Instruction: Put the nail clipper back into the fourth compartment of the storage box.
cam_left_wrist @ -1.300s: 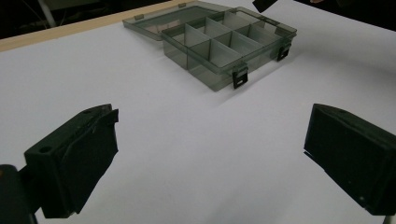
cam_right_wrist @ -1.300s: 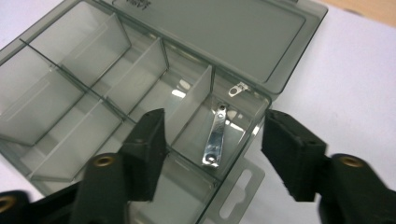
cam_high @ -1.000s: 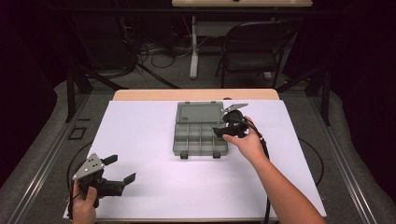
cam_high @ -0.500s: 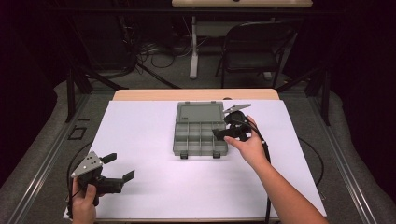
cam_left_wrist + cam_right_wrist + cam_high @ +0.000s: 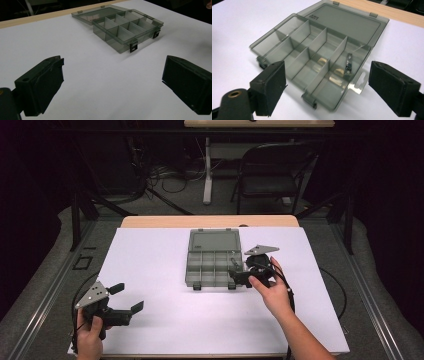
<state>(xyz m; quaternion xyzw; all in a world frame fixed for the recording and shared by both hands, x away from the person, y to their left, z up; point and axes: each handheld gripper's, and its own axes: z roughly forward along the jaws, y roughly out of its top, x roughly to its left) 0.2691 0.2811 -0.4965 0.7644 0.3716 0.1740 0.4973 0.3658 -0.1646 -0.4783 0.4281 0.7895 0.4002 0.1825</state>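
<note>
The smoky grey see-through organiser box (image 5: 214, 264) lies open and flat on my white surface (image 5: 165, 320), toward its far middle. Its lid (image 5: 347, 23) is thrown fully back and rests flat beyond the tray, joined by two small hinges at the far edge. Thin dividers split the tray into two rows of compartments. Two dark latches (image 5: 133, 46) hang off the near front wall. One end carries a clear hang tab (image 5: 358, 85). A small metal piece (image 5: 348, 64) lies in the end compartment next to that tab.
</note>
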